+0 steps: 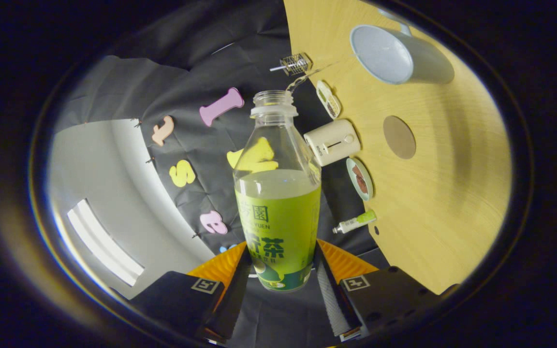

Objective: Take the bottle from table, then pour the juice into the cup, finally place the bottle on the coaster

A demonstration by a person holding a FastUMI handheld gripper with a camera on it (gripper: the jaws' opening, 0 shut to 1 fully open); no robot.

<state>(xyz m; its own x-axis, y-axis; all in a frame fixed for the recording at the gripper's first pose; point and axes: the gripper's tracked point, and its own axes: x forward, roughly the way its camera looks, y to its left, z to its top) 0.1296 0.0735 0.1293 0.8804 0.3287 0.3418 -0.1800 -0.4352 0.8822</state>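
Gripper [281, 270] clamped on the bottle [278, 193], both fingers [232, 278] pressing against the lower part of its green label, one on each side. Bottle uncapped, open neck pointing away from the fingers, roughly half full of pale yellow-green juice with the clear upper part empty. View rolled hard sideways, so the wooden desk [443, 203] stands like a wall to one side of the bottle, and the bottle is held tipped over, lying roughly level with the desk top. Thin stream of juice [307, 75] leaving the bottle's mouth and arcing across towards the pale blue cup [394, 55], which sits on the desk beyond the bottle's neck. Round brown coaster [399, 137] bare on the desk, between the cup and the nearer desk edge, apart from the cup. Along the back edge of the desk, against the black cloth wall [196, 63]: a small wire basket [295, 64], a flat oval dish [328, 99], a cream boxy appliance [332, 141], a small round bowl [359, 179] with something reddish in it, and a tube with a green end [355, 222] lying flat. Beyond the cloth, a white ceiling with a long light panel [102, 249]. Hand holding the gripper out of sight.
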